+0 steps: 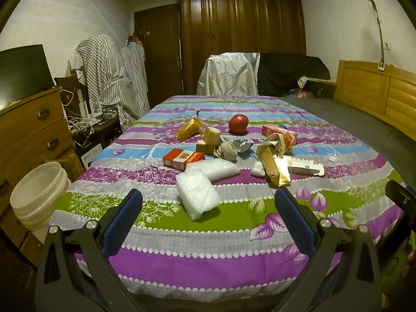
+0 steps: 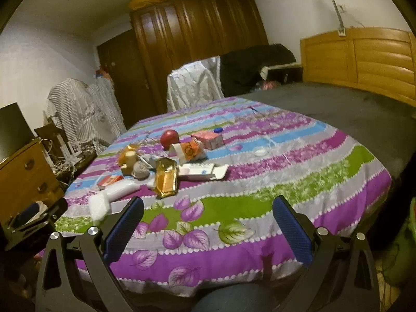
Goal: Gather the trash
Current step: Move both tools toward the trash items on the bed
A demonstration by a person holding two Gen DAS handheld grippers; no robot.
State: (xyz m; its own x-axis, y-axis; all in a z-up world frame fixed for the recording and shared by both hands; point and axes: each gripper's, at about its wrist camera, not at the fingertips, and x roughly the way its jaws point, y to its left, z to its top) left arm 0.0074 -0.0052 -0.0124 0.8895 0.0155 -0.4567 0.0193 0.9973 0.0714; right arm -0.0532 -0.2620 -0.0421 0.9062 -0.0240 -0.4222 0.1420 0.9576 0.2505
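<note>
Nearby, bubble wrap (image 1: pixel 197 195) fronts red box (image 1: pixel 182 158)

A dark wooden wardrobe (image 1: pixel 241 39) filled the upper middle of the left wrist frame, with a dark door (image 1: pixel 158 52) just left of it. Striped cloth (image 1: pixel 109 75) hung over something at the left, beside a wooden dresser (image 1: pixel 31 130) that carried a black screen (image 1: pixel 23 72). White cables (image 1: pixel 83 122) tangled between the dresser and the cloth. A crumpled white sheet (image 1: pixel 228 75) draped over something at the centre, touching a black garment (image 1: pixel 291 72) to its right. A light wooden headboard (image 1: pixel 377 93) ran along the right edge. A red apple (image 1: pixel 238 123) lay on the striped floral bedspread (image 1: pixel 208 247).
</note>
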